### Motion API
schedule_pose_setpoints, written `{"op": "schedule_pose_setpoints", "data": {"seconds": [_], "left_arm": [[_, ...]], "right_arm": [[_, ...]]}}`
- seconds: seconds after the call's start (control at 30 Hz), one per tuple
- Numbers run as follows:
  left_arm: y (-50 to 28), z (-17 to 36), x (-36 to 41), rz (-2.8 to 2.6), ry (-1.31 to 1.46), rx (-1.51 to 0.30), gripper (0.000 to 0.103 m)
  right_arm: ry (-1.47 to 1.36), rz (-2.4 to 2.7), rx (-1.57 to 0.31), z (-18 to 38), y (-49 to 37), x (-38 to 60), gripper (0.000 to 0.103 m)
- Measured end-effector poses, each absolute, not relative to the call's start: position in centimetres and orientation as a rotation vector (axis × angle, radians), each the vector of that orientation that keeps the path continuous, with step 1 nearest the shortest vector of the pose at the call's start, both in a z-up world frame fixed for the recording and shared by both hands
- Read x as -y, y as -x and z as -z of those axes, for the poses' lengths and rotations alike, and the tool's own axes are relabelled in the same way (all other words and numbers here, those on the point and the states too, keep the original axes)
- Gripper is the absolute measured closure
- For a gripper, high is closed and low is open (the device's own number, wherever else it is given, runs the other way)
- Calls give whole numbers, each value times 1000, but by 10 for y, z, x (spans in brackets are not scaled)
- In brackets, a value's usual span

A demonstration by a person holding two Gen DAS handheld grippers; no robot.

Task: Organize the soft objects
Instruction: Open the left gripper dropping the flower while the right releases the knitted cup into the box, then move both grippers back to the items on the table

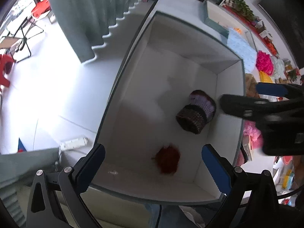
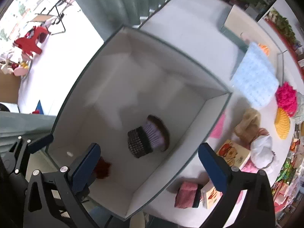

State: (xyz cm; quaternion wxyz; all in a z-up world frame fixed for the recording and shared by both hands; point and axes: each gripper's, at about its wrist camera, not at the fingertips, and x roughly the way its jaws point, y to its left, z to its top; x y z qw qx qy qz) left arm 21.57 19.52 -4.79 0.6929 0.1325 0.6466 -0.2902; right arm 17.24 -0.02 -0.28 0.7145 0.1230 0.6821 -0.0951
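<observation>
A knitted brown-and-lilac hat [image 1: 196,112] lies inside the white box [image 1: 230,87], near its right wall, a dark red pompom [image 1: 168,159] nearer. The left gripper [image 1: 153,163] and right gripper [image 2: 149,163] hover above the box, both spread wide, holding nothing.

A red plastic stool [image 2: 30,40], folding table [image 2: 43,17], grey curtain [image 1: 85,13] and power strip [image 1: 73,143].

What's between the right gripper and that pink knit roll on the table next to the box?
Nothing visible. The right gripper is open and empty over the white box; the pink knit roll lies outside the box wall, uncovered, touching an illustrated carton.
</observation>
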Motion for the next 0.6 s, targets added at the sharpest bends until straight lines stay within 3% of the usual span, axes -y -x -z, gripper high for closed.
{"op": "schedule_pose_setpoints", "data": {"seconds": [0.3,0.6], "left_arm": [[-207,47,-177,629,-421,-1449,1],[-171,20,-111,708,-560,-1375,1]], "right_arm": [[-408,372,-1467,-8,-117,45,0],[-652,640,-1434,4,6,123,0]]}}
